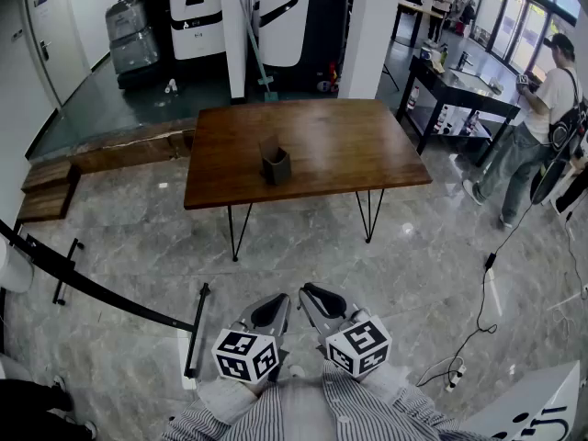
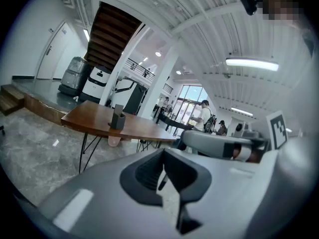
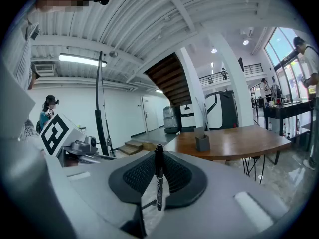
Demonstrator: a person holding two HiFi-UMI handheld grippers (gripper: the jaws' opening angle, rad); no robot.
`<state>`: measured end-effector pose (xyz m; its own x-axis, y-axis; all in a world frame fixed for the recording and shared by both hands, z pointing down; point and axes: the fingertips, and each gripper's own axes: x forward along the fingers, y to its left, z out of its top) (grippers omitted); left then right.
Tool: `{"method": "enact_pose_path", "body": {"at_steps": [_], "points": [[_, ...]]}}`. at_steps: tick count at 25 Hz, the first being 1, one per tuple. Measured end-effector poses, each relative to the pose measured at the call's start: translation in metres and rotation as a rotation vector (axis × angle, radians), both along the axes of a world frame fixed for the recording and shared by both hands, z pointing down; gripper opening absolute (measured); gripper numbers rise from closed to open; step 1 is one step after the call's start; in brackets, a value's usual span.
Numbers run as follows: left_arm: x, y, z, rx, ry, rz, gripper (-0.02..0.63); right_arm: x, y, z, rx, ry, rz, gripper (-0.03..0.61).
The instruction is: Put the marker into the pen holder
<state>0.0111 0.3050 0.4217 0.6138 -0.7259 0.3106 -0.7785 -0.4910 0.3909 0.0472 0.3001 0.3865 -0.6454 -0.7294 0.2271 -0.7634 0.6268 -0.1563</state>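
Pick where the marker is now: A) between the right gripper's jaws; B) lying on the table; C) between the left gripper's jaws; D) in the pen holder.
A: the right gripper view shows the marker clamped upright in the right gripper, while the pen holder stands far off on the table.

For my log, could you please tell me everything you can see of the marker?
The marker is a slim black pen with pale print along its barrel, too small to read. It stands upright, pinched between the dark ribbed pads of the right claw, its top rising just above them and its lower end free in the gap. Nothing else touches it, and it is well away from the pen holder.
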Motion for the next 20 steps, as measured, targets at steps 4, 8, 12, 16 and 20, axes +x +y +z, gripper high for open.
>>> {"method": "enact_pose_path", "body": {"at_steps": [4, 8, 12, 16, 20], "points": [[0.007, -0.017, 0.001, -0.014, 0.002, -0.002, 0.008, 0.007, -0.017, 0.0, -0.002, 0.002, -0.006, 0.046], [0.008, -0.036, 0.0, -0.008, 0.0, -0.005, 0.008, 0.011, -0.036, 0.002, -0.004, -0.002, -0.004, 0.046], [0.008, -0.063, 0.013, -0.02, -0.009, 0.007, 0.008, 0.009, -0.061, 0.014, -0.012, -0.01, -0.003, 0.046], [0.003, -0.11, 0.015, -0.002, -0.012, 0.011, 0.008, 0.007, -0.104, 0.015, 0.006, -0.017, 0.014, 0.046], [-0.001, -0.167, 0.011, 0.01, -0.016, 0.027, 0.008, 0.008, -0.161, 0.014, 0.012, -0.03, 0.055, 0.046]]}}
